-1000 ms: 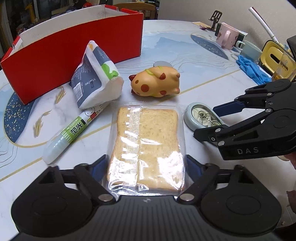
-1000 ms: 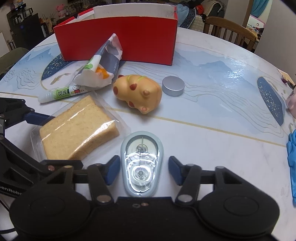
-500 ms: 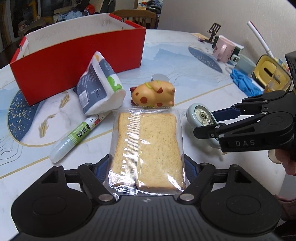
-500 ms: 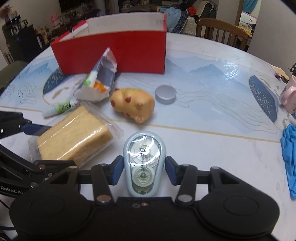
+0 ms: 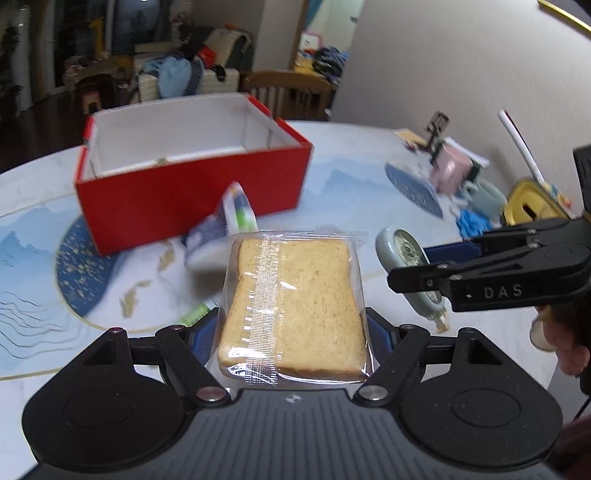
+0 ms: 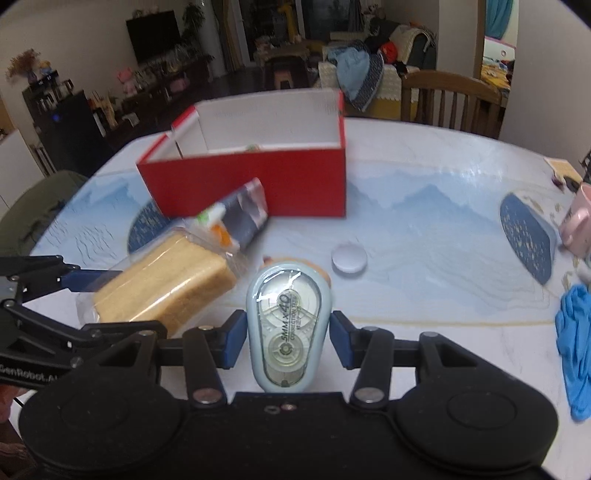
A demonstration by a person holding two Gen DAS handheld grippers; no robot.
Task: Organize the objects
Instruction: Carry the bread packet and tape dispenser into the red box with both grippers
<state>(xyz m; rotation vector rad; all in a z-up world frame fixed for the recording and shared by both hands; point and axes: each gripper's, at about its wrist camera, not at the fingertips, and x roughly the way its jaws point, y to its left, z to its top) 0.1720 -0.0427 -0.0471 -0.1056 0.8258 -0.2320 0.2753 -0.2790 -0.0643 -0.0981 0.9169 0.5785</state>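
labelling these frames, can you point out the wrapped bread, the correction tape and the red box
wrapped bread [image 5: 295, 306], left wrist view, middle of the slice's top face
correction tape [image 6: 288, 328], right wrist view, clear window of its case
red box [image 6: 255, 184], right wrist view, its red front wall

Round table with a pale blue mountain-and-wave print and a thin gold line, close against a plain cream wall on its right. Wooden chair tucked in at the far edge. Beyond, dim living room: dark television against the back wall, low cabinet cluttered with small items below it, sofa heaped with clothes. Soft, even indoor light.
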